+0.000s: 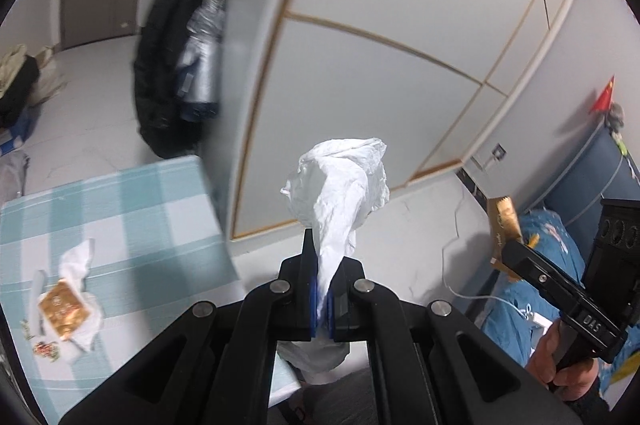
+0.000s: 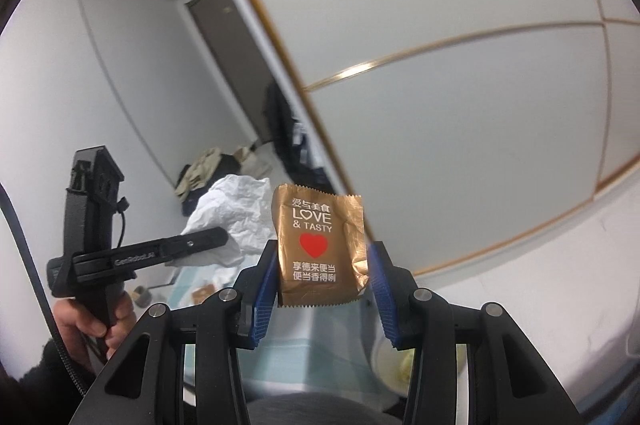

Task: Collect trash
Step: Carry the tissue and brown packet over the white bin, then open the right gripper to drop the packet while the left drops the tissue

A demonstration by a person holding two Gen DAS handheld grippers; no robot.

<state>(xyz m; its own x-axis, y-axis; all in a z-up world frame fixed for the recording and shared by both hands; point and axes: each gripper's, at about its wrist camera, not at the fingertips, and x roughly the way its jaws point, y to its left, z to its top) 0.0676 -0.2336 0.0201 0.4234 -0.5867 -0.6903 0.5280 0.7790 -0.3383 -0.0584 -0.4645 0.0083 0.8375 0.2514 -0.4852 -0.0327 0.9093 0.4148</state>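
Observation:
My left gripper (image 1: 322,299) is shut on a crumpled white tissue (image 1: 340,185) that sticks up above its blue pads; the tissue (image 2: 232,213) also shows in the right wrist view. My right gripper (image 2: 322,289) is shut on a gold snack wrapper (image 2: 320,245) with a red heart, held upright by its side edges. That wrapper (image 1: 505,225) and the right gripper appear at the right of the left wrist view. On the checked tablecloth (image 1: 120,209) lie another gold wrapper (image 1: 62,311) and a white tissue (image 1: 78,261) under it.
A white wardrobe with gold trim (image 1: 380,65) fills the background. Dark clothes (image 1: 160,65) hang at its edge. A blue bed (image 1: 552,257) with a white cable (image 1: 480,295) is at the right. A clothes pile (image 2: 208,169) lies on the floor. A hand (image 2: 84,325) grips the left tool.

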